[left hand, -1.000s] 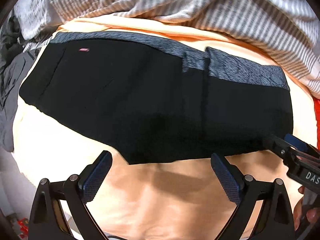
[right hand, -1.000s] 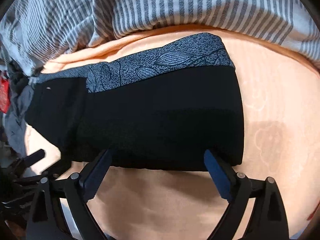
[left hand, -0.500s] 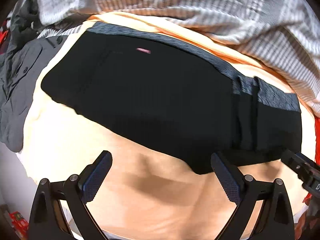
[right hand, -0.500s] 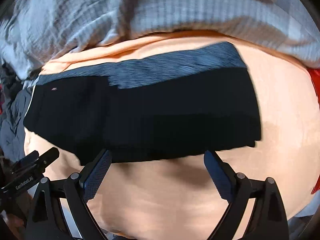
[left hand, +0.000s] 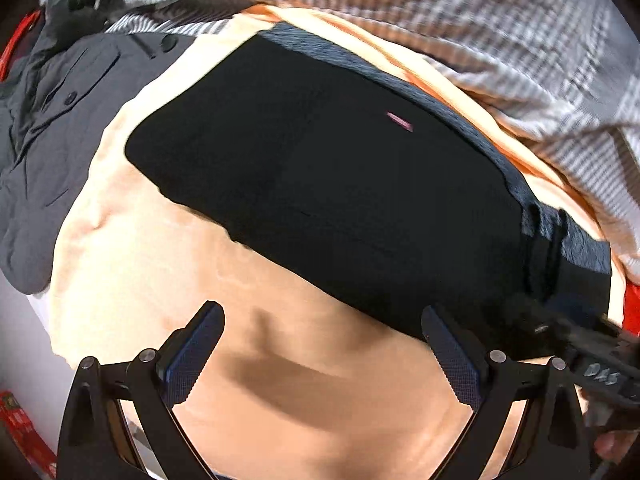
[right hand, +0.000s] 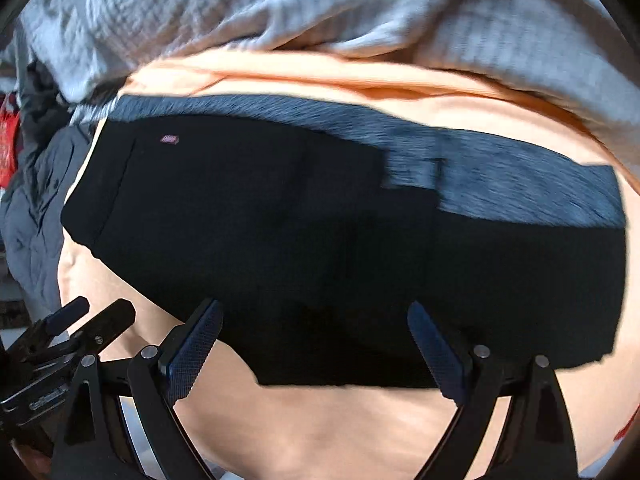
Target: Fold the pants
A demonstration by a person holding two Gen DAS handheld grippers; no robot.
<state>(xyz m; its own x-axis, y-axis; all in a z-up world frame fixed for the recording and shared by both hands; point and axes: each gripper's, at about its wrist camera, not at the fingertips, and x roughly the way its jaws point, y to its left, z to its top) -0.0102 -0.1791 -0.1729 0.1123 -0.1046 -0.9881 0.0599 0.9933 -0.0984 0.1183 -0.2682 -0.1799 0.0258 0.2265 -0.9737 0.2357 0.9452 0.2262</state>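
Lying folded on a peach blanket [left hand: 320, 400], the black pants [left hand: 340, 200] span its middle. Left gripper [left hand: 324, 354] and right gripper [right hand: 316, 352] hover apart-jawed, empty. Striped bedding [right hand: 320, 12] bounds the far side; grey jacket [left hand: 52, 140] left.

The left hand-held gripper [left hand: 322, 354] swung left along the pants [left hand: 340, 208]; the grey jacket [left hand: 52, 140] came into view; both views blurred.
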